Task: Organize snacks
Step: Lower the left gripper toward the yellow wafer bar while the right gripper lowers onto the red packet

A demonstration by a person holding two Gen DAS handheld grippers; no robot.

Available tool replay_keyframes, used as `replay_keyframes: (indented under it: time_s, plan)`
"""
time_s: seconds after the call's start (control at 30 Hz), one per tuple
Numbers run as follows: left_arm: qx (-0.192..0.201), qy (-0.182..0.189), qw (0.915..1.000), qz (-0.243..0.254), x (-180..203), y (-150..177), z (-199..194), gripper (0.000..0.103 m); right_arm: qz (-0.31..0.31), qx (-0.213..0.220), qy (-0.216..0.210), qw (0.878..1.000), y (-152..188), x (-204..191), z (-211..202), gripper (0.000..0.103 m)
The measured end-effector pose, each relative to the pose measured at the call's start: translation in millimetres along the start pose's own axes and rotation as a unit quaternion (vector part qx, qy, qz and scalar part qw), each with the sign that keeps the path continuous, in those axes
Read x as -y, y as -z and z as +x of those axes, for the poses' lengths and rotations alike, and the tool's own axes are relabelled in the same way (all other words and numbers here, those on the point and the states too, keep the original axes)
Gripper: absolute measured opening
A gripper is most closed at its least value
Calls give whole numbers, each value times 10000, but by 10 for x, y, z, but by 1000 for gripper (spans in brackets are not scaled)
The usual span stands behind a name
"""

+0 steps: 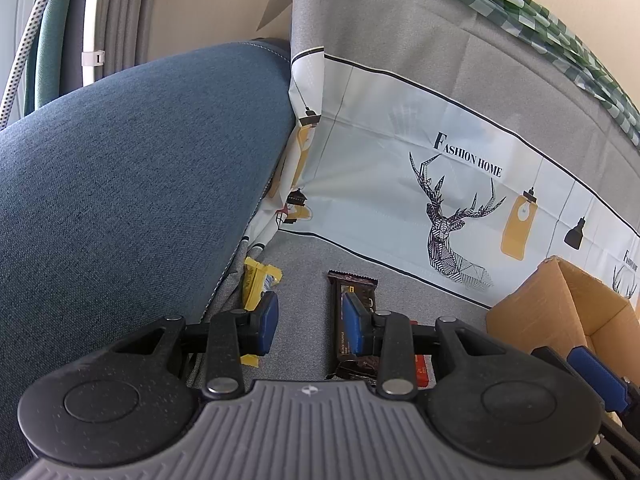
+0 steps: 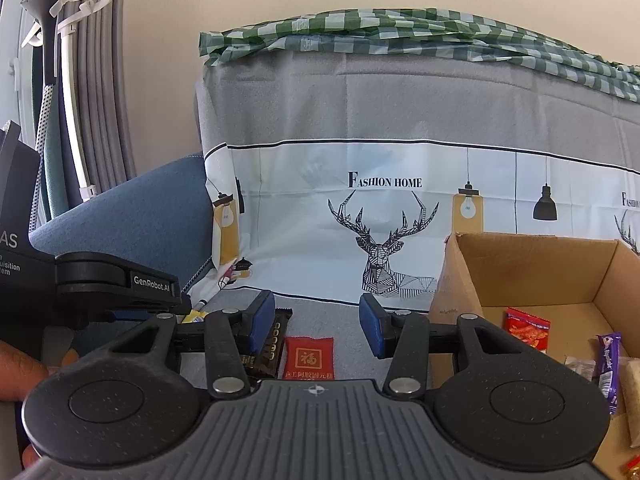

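Snacks ahead of my tools: brown bar (image 1: pixel 354 316) under the left tool (image 1: pixel 310 326), red packet (image 2: pixel 309 358) below the right tool (image 2: pixel 318 326); both gape empty, seemingly hovering; box (image 2: pixel 532 264) right.

Green-checked cloth (image 2: pixel 400 32), blue cushion (image 1: pixel 120 160), brown box (image 2: pixel 532 268).

Left wrist view low over the grey seat (image 1: pixel 304 264), tilted down, close to the blue cushion (image 1: pixel 132 168), right wrist view further right, more level, both sharing the deer-print cover (image 2: pixel 380 240), cardboard box (image 2: pixel 532 276), brown bar (image 1: pixel 352 300)
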State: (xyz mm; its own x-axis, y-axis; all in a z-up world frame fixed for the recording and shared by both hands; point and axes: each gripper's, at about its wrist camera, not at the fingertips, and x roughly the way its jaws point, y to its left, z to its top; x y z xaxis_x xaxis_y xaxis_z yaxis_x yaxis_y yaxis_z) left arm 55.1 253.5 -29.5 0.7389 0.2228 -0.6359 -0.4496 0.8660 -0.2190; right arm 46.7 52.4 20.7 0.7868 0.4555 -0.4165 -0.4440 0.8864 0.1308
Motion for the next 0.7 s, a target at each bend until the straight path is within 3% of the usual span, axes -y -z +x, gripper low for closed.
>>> replay_keyframes:
  time_s: [0.3,0.4,0.7]
  plan:
    - [34,-58,10000,-54,-67,-21,8,38,-14,-26,5,10000,33,-3,25,49]
    - [48,-104,9999,-109,-125,-35,15,33,-16,-61,46,10000,72,-20,86,49]
    - [-70,-302,9994,131,-66,34,159,31,18,-503,363,9981,351,-69,667,49]
